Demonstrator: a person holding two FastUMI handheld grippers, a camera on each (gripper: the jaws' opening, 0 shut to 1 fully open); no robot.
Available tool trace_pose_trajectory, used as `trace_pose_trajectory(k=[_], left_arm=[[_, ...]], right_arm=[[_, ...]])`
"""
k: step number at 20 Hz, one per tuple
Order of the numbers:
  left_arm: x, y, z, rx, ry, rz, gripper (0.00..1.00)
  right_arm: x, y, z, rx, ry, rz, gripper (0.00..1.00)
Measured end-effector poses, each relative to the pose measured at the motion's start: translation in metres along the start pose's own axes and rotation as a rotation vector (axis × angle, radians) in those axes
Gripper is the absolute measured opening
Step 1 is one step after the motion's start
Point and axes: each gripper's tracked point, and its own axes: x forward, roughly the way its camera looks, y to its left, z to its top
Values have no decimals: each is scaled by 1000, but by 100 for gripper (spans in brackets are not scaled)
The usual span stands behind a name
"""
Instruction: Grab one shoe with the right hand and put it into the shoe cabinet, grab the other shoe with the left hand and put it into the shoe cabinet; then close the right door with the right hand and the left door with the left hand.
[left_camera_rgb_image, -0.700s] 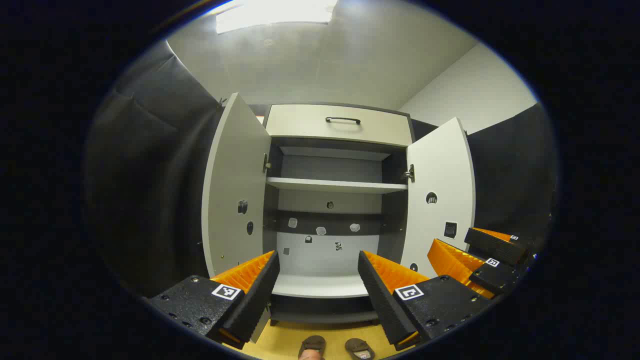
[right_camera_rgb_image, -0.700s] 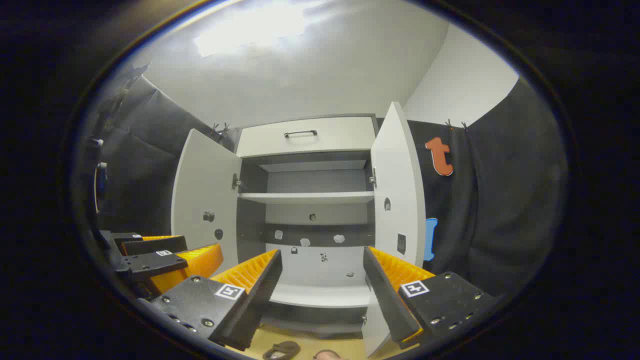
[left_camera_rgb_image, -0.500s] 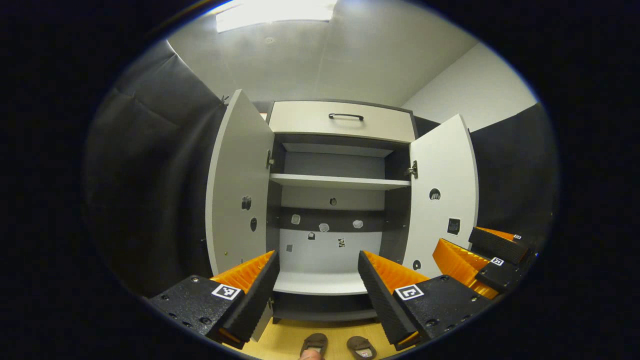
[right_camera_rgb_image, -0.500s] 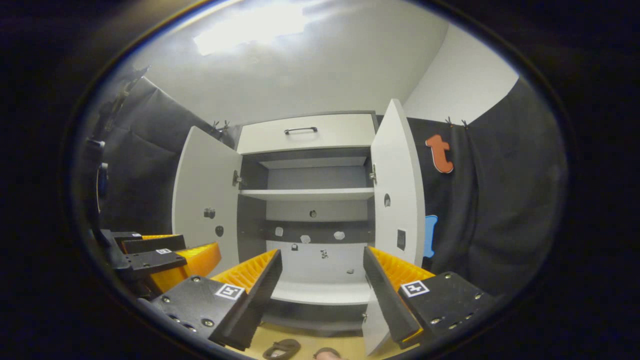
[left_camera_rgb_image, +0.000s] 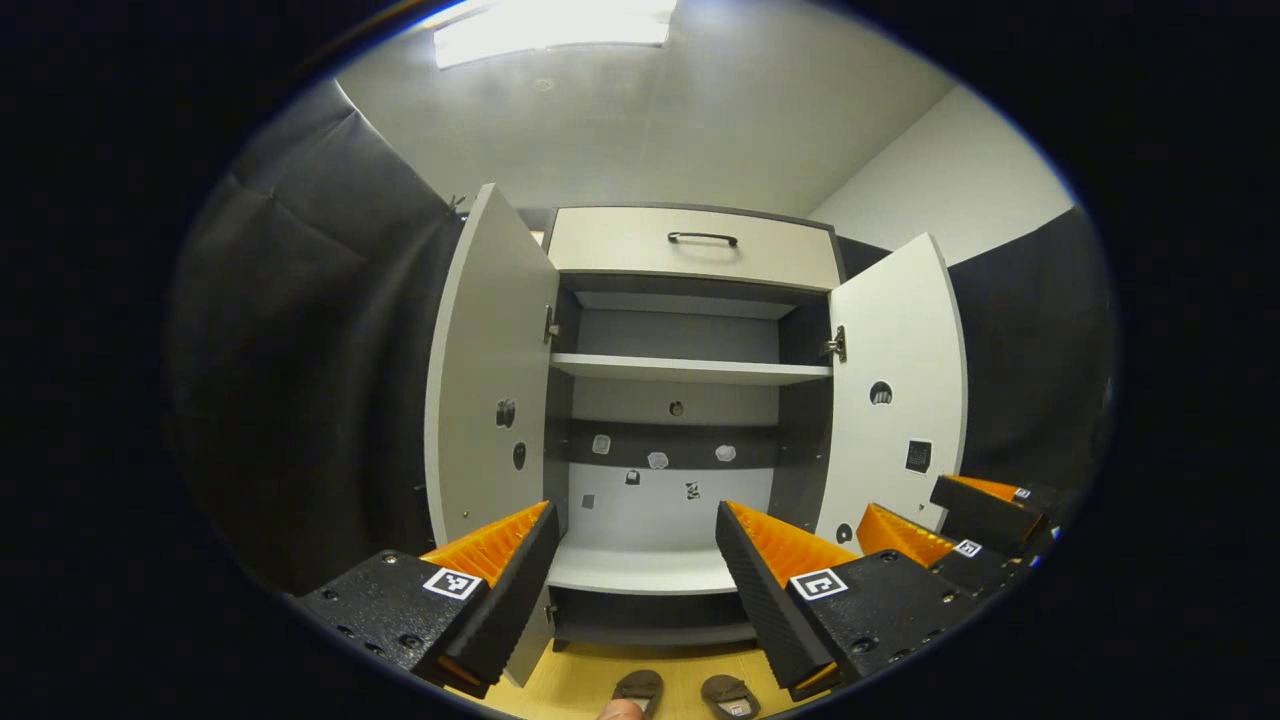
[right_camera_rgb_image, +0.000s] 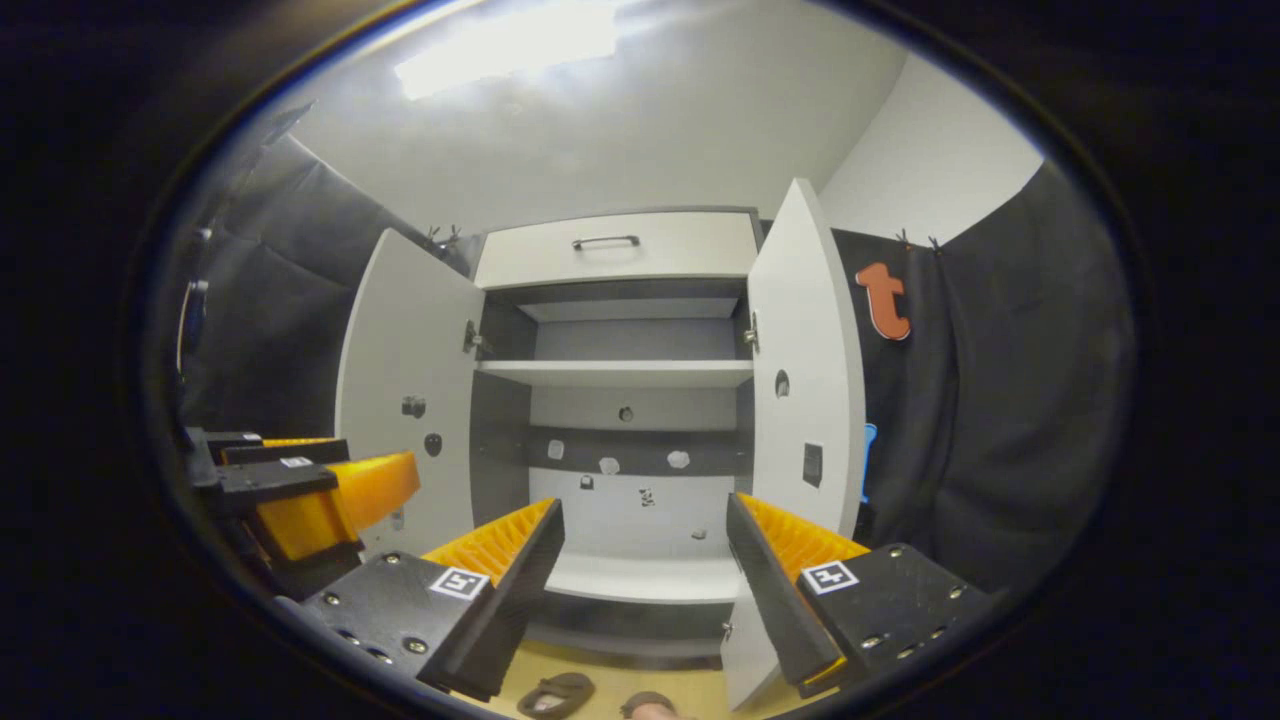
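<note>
A shoe cabinet (left_camera_rgb_image: 690, 430) stands with both doors swung wide. Left tongs (left_camera_rgb_image: 634, 580) and right tongs (right_camera_rgb_image: 645, 580) hover spread, holding nothing (two brown shoes (left_camera_rgb_image: 690, 692) sit on the floor below).

**Black-and-orange claws**

At the bottom of the left gripper view, the left claw (left_camera_rgb_image: 632, 570) has two black wedge fingers with ribbed orange backs, silver screws and square black-and-white markers. The right claw (right_camera_rgb_image: 640, 570), bottom of the right gripper view, looks alike.

Both doors, left door (left_camera_rgb_image: 490, 370) and right door (left_camera_rgb_image: 900, 380), stand swung wide, leaving the shoe cabinet (left_camera_rgb_image: 690, 300) mouth unobstructed. The bottom shelf (left_camera_rgb_image: 640, 570) lies bare; a middle shelf (left_camera_rgb_image: 690, 370) caps that space.
</note>
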Motion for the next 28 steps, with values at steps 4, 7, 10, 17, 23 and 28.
trace_pose_trajectory(k=[4,7,10,17,23,28], left_arm=[[-2,16,-1,2,2,30,96],[-4,27,1,5,-3,52,96],[-4,38,2,13,-5,73,93],[0,62,-4,28,16,120,96],[5,82,-12,49,36,169,96],[6,95,-12,66,37,203,96]], right_arm=[[12,5,-47,-23,62,13,98],[16,11,-98,-19,144,26,98],[16,14,-158,-7,261,36,95],[2,13,-320,0,578,54,95],[-30,12,-449,-29,849,84,96],[-61,8,-521,-58,1018,86,98]])
